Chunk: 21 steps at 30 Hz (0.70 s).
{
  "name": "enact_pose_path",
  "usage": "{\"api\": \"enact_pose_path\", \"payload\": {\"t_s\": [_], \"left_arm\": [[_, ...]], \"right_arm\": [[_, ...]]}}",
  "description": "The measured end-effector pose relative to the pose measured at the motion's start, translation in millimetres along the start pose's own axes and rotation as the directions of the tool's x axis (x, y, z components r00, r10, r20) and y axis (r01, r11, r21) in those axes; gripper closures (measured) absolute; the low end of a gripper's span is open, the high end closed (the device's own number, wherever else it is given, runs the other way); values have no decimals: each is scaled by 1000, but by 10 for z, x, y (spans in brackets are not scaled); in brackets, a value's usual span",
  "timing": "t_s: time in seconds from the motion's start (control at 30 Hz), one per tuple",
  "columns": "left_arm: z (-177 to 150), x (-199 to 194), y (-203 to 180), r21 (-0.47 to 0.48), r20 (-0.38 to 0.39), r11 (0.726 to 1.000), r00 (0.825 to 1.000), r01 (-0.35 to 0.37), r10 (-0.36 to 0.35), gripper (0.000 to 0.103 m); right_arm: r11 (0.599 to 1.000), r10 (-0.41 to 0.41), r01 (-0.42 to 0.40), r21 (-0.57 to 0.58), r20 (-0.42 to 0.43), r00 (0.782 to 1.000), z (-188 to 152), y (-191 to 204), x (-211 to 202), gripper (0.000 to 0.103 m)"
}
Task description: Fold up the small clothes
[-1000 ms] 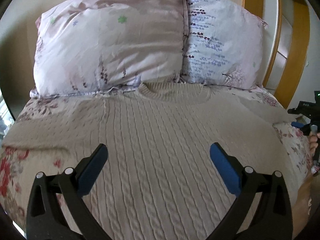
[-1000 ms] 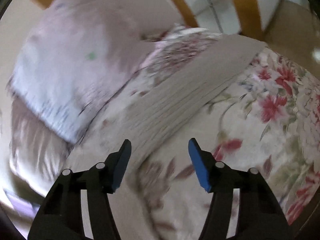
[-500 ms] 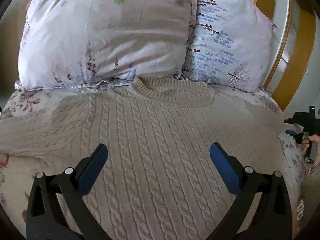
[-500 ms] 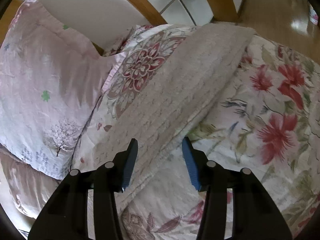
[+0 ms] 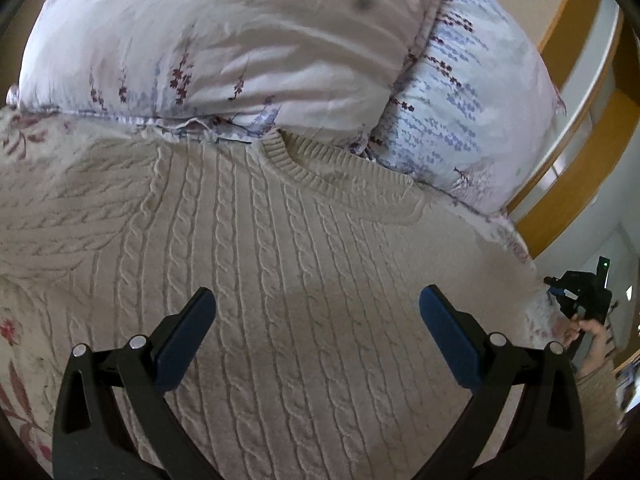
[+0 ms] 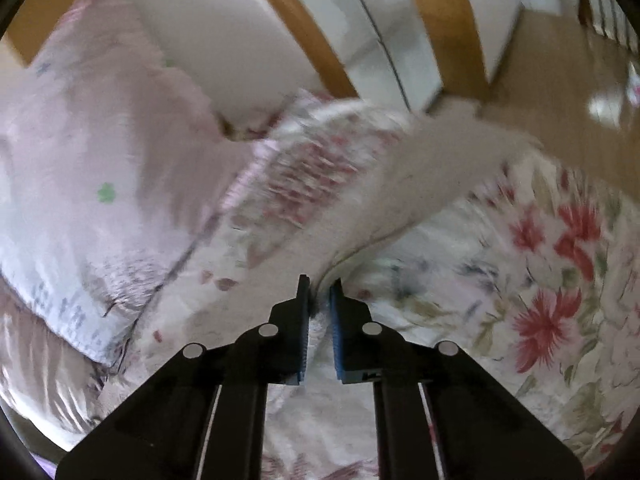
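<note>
Right gripper (image 6: 319, 300) now pinched shut on the sweater's sleeve (image 6: 420, 176), jaws no longer apart as a second ago; grabbed, ready to fold inward. Left gripper (image 5: 316, 312) gaping wide, empty, lower over the sweater (image 5: 280, 264). Beyond the sweater's collar, two pillows (image 5: 224, 40) crowding close, floral sheet (image 6: 560, 280) underneath.

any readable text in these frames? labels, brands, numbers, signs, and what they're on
None readable.
Sweater: plain cable knit, no tag or label showing at the collar.
Pillows: printed flowers and sprigs only, no lettering.
Bedsheet: floral print only; this view is motion-blurred.
Left claw and right claw: no markings visible.
Device in the person's hand: a green light, anything printed on it is too small to read.
</note>
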<state>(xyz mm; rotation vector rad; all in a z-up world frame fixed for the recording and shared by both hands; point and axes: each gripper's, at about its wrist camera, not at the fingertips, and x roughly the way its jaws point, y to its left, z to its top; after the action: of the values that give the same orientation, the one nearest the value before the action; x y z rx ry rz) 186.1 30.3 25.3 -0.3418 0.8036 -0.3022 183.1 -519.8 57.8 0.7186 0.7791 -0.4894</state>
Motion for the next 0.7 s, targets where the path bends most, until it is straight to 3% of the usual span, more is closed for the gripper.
{"api": "enact_pose_path", "payload": {"t_s": [0.23, 0.4, 0.47, 0.57, 0.67, 0.7], "left_arm": [[21, 19, 68, -23, 8, 1000, 1000, 6, -6, 2], [25, 31, 101, -34, 12, 999, 1000, 0, 0, 2], [28, 36, 121, -40, 13, 999, 1000, 0, 1, 2], [32, 49, 152, -53, 8, 999, 1000, 1, 0, 2], [30, 59, 168, -59, 2, 998, 1000, 2, -2, 2], [28, 58, 170, -60, 2, 998, 1000, 4, -4, 2]], "right_arm": [[958, 160, -151, -245, 18, 987, -278, 806, -299, 93], [864, 285, -318, -391, -142, 948, -815, 1386, -326, 93], [830, 293, -363, -424, -222, 930, -1052, 1534, -257, 93], [801, 234, -372, -469, -327, 915, -1421, 1702, -54, 93], [808, 198, -366, -463, -371, 907, -1555, 1682, 41, 91], [819, 205, -371, -439, -379, 902, -1536, 1648, 44, 84]]}}
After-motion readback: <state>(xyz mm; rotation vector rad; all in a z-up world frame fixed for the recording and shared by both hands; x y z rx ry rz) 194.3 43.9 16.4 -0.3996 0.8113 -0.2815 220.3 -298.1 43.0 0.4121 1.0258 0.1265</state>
